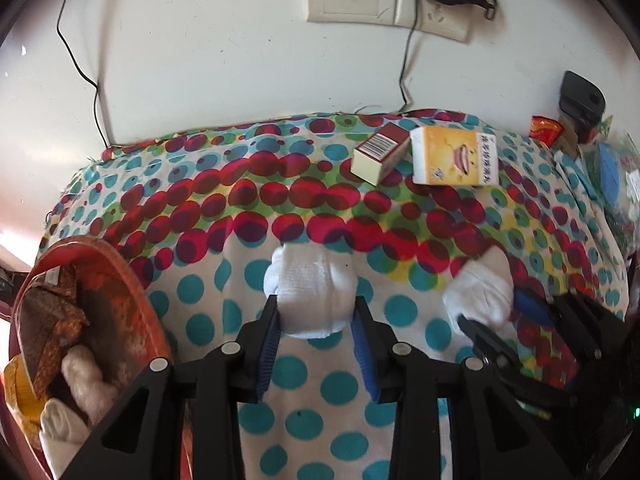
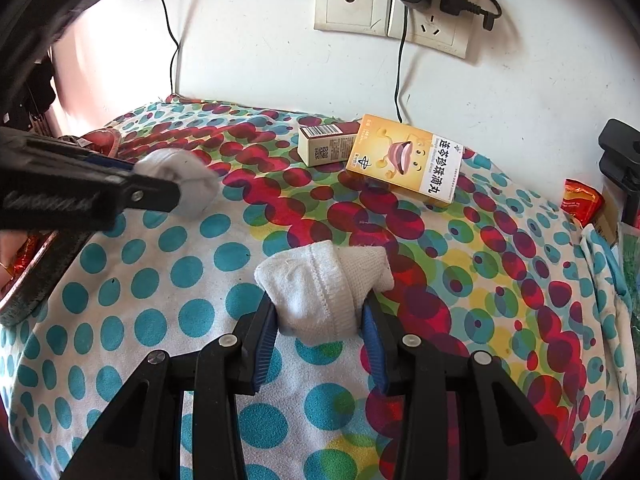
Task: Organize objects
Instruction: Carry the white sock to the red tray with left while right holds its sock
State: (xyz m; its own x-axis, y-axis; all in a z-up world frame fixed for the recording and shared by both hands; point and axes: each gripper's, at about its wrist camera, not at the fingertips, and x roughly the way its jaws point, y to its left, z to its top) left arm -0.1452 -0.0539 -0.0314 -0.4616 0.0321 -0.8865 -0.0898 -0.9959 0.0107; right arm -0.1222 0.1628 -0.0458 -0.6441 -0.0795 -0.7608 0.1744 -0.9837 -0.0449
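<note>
My left gripper has its jaws pinching a rolled white sock, blue pads pressed against both sides of the bundle, which sits above the dotted cloth covering the bench. In the right wrist view I see that same gripper from the side, at the left edge, with the sock bulging out past its tip. My right gripper has its jaws clamped on a second white sock bundle, which rests on the cloth near the middle of the bench. To the far left in the left wrist view I see a reddish basket with a brown patterned fabric and a couple of pale rolled socks already in it. At the back of the bench, near the wall, a small maroon-topped box lies touching a yellow medicine box. Wall sockets with a plugged-in charger sit above them.
</note>
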